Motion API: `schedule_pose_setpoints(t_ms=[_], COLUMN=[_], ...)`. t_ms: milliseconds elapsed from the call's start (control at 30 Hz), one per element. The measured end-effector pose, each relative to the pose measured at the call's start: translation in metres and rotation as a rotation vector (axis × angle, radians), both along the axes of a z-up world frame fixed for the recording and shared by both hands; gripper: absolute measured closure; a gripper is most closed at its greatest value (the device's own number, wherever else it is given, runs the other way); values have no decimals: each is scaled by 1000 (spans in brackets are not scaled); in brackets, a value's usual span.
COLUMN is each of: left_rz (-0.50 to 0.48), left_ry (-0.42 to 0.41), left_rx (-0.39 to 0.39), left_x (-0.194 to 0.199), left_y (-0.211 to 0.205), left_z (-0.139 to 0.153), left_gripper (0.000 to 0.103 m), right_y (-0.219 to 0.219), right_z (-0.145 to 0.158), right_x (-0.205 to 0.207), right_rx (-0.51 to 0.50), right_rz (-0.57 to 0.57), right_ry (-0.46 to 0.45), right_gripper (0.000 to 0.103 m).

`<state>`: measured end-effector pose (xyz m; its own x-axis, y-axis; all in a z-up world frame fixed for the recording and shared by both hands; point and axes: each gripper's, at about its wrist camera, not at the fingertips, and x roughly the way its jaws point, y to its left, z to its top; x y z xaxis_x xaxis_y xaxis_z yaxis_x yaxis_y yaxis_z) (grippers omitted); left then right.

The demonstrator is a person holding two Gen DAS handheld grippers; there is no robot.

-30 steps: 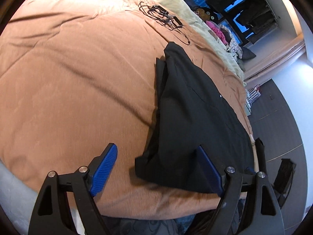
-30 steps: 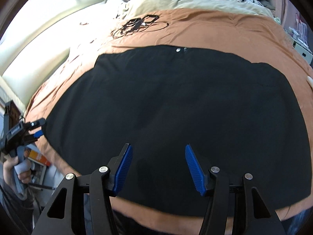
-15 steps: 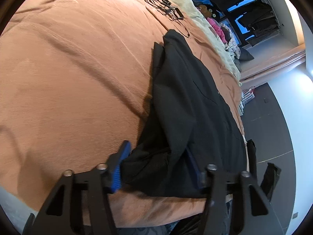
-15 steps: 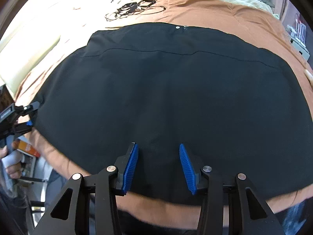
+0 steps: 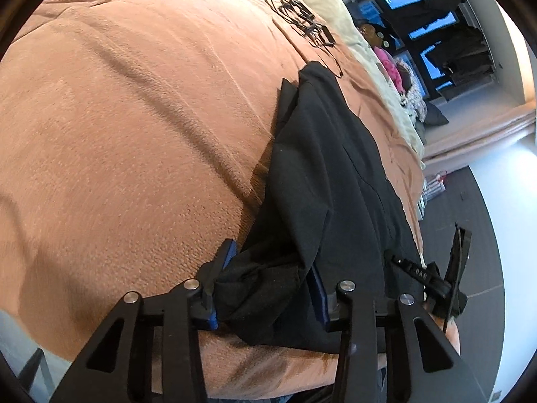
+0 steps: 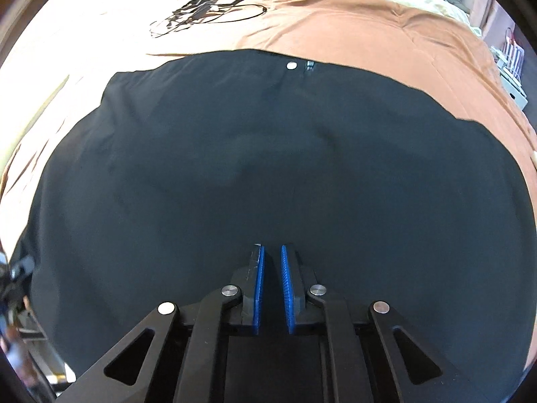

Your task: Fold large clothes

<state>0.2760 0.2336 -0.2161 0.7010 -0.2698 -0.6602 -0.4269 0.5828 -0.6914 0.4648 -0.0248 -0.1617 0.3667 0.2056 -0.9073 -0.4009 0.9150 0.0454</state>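
Left wrist view sits low at the bed's [image 5: 134, 134] near edge, facing along the black garment [image 5: 329, 168] toward the window. Right wrist view looks closely down across the garment. Both views share the cables [image 6: 208, 11].

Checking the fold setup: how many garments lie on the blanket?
1: a black garment on the brown blanket, both grippers at its near edge. Others may be hidden.

Daylight came from the window [image 5: 416, 10]. The bedspread [image 6: 84, 53] was glared out pale at left; black garment [image 6: 268, 168] showed little detail. Strong fisheye bending, edges blurred.
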Motion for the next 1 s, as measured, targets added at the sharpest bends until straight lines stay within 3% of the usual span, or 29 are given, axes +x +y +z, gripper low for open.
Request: schedule_pose_setpoints(t_ms=[433,533,700,933,1000], left_rz=[36,37,26,-21,-40], left_ry=[-3,-24,-75,-181,-201], left_rx=[-33,-66,-65,-55,-40], left_x=[-4,-7,-9,-4,0], left_y=[5,6,3,-10,-17], left_z=[-6,-4,15,61,75], left_gripper=[69,79,86,89,90], right_y=[18,15,4,-27,-36], right_z=[-6,-2,19,46,45], right_x=[74,84,53,-9,-32], right_rx=[-18,7,63,173,209], right_rz=[-39,-51,-4,42,55], right_ry=[-15,8,-2,-40,-33], right_gripper=[96,95,63,63,70])
